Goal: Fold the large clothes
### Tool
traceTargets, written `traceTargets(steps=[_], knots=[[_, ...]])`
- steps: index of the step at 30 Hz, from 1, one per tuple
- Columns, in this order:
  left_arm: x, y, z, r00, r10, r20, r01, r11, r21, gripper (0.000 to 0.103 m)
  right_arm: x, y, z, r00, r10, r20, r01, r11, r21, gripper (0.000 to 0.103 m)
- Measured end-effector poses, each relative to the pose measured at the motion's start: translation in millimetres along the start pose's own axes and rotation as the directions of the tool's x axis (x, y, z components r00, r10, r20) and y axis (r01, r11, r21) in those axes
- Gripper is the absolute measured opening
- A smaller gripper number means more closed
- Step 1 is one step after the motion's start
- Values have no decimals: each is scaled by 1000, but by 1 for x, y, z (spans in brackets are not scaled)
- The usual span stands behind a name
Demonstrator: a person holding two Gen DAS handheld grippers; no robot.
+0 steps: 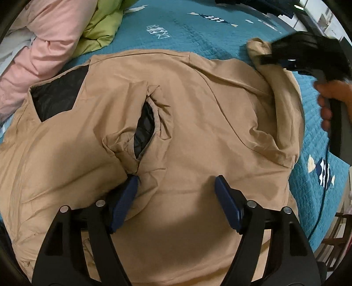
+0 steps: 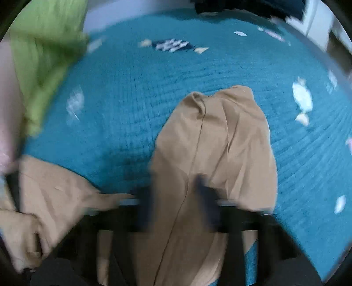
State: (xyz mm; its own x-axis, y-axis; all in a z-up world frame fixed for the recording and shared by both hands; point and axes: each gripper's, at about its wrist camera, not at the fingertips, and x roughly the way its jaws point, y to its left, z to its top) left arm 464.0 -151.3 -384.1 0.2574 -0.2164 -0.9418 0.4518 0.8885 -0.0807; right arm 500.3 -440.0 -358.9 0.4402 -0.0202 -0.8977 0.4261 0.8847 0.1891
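A tan jacket (image 1: 193, 105) with black lining lies spread on the teal quilt (image 1: 198, 28). One sleeve is folded across its middle, with its cuff (image 1: 143, 123) showing the lining. My left gripper (image 1: 176, 182) is open just above the jacket, its left pad (image 1: 125, 198) touching a fold. My right gripper (image 1: 283, 55) is at the far right, shut on the other tan sleeve (image 1: 259, 50). In the blurred right wrist view the sleeve (image 2: 215, 136) runs between the fingers (image 2: 206, 202) of my right gripper (image 2: 176, 198) and drapes forward over the quilt (image 2: 132, 92).
A pink garment (image 1: 46, 44) and a green one (image 1: 103, 24) lie at the far left of the bed. The green one also shows in the right wrist view (image 2: 44, 61). Dark clothes (image 1: 259, 6) sit at the far edge. The bed edge is at right.
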Motion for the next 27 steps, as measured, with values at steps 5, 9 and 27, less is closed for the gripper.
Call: traceTargets(steps=[5,9,27], knots=[[-3,1,0,1000,2,5,-2,1000,-13,74,-63,-80,-48,968,186,168,-217,956,197,10],[-4,-2,-1,1000,23,3,-23,1000,-20,74,-78,-153,-108,958,221,183,-278,877,392,16],[-77,37,-13,991,-28,134,45,990,-131,74,-37,-221,-100,812,419,407,-581,509,635,4]])
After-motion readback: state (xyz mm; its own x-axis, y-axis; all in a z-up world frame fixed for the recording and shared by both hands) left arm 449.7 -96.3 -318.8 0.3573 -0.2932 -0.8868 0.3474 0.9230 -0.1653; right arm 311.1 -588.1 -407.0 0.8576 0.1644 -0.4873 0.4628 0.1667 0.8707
